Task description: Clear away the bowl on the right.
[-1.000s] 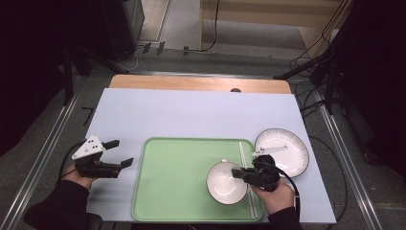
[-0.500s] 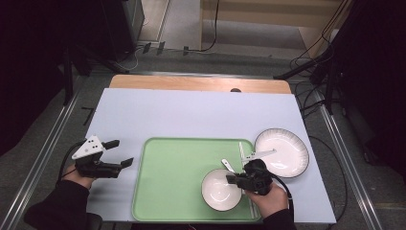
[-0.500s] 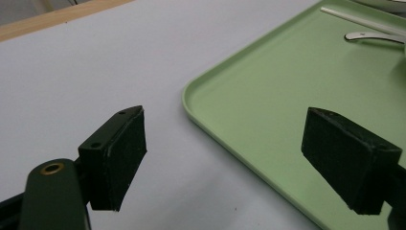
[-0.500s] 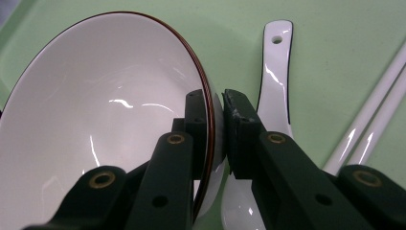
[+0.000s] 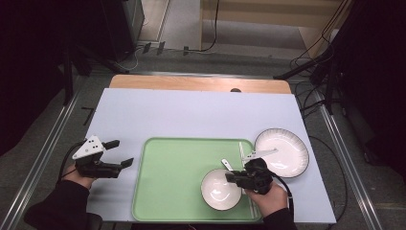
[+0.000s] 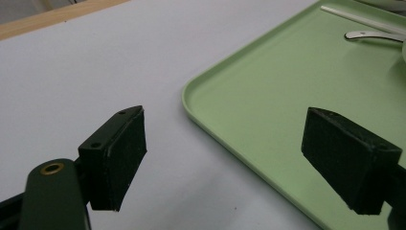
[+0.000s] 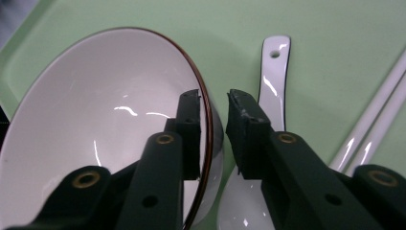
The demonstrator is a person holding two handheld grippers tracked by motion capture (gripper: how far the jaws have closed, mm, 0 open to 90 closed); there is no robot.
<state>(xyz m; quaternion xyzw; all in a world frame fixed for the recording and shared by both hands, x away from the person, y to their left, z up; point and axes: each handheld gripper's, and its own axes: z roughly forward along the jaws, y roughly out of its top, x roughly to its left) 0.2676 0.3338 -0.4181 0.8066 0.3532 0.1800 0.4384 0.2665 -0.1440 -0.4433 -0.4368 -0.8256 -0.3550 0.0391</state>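
Note:
A white bowl (image 5: 219,190) with a dark rim sits at the near right of the green tray (image 5: 177,182). My right gripper (image 5: 231,178) is shut on the bowl's right rim. In the right gripper view, one jaw of the right gripper (image 7: 213,98) is inside the bowl (image 7: 105,110) and the other outside. A white spoon (image 7: 275,67) lies on the tray right beside the outer jaw. My left gripper (image 5: 123,152) is held open over the white tabletop left of the tray, with nothing between the jaws; in its own view the left gripper (image 6: 225,129) faces the tray's corner (image 6: 268,96).
A white plate (image 5: 282,152) with a dark rim rests on the table right of the tray. White chopsticks (image 5: 242,152) lie along the tray's right side, also seen as chopsticks (image 7: 378,120) beside the spoon. The white sheet (image 5: 191,115) extends far behind the tray.
The right gripper pulled the bowl a little toward the near left of the tray, uncovering the spoon and chopsticks. In the last half second it barely moved. The left gripper stayed still.

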